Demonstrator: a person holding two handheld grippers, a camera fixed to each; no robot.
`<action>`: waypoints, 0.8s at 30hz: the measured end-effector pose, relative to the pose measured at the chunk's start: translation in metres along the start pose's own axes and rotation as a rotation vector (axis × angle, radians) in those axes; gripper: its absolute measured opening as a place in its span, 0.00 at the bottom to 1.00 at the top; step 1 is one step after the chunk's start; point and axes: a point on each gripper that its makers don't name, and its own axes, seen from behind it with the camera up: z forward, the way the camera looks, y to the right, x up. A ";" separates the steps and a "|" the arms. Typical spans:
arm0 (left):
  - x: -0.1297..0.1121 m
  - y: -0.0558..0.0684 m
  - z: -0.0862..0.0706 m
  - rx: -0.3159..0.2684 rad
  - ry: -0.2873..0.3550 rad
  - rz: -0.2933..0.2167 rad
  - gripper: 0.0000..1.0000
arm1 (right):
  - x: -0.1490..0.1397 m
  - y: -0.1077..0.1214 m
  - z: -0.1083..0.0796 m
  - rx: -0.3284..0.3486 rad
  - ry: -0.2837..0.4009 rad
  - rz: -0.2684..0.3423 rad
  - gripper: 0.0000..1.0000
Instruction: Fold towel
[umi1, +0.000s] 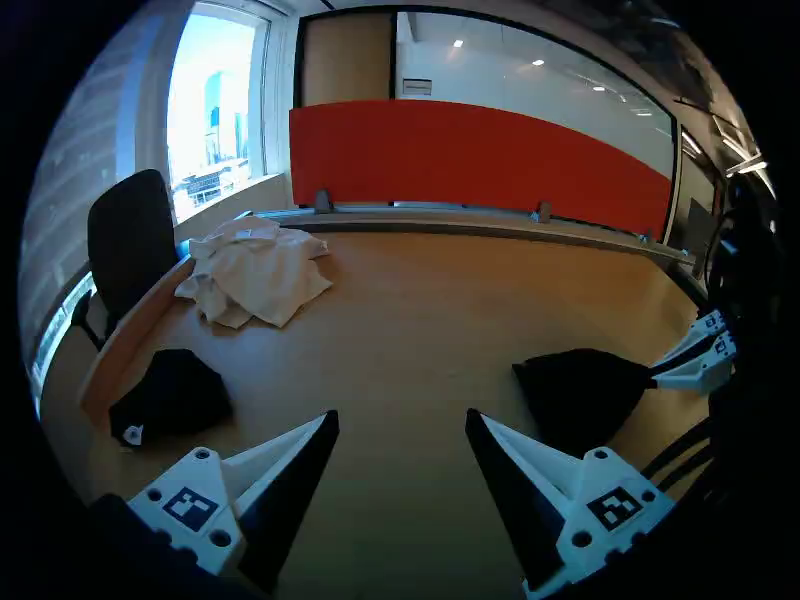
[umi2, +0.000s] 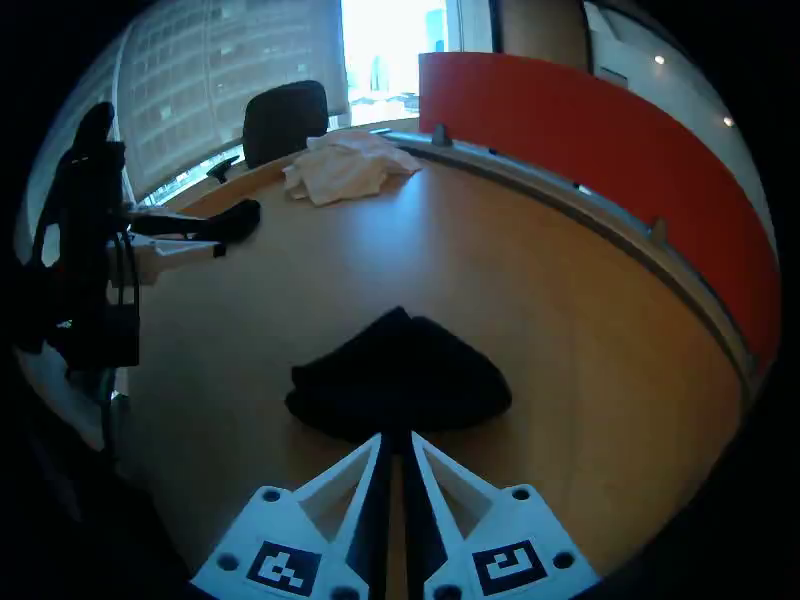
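You are pinching the black towel (umi2: 400, 375) by its edge in the right gripper (umi2: 396, 438) to fold it; left gripper (umi1: 400, 415) hovering wide open, empty.

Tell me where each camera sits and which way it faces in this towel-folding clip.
Left gripper view: rides on the left gripper, low over the wooden desk, facing the red divider; its own open fingers show.
Right gripper view: rides on the right gripper, facing the window and office chair; its own fingers pinch the black towel.
Shared: the wooden desk, red divider, black towel and white cloth pile.
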 end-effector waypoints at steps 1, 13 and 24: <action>0.001 0.001 0.000 -0.001 0.001 0.001 0.94 | 0.007 0.002 -0.002 -0.002 0.009 -0.003 0.06; 0.010 0.005 0.000 -0.009 0.016 0.005 0.94 | 0.089 0.019 -0.036 -0.023 0.128 -0.018 0.06; 0.015 0.007 -0.001 -0.014 0.022 0.011 0.94 | 0.117 0.036 -0.064 -0.058 0.161 -0.015 0.06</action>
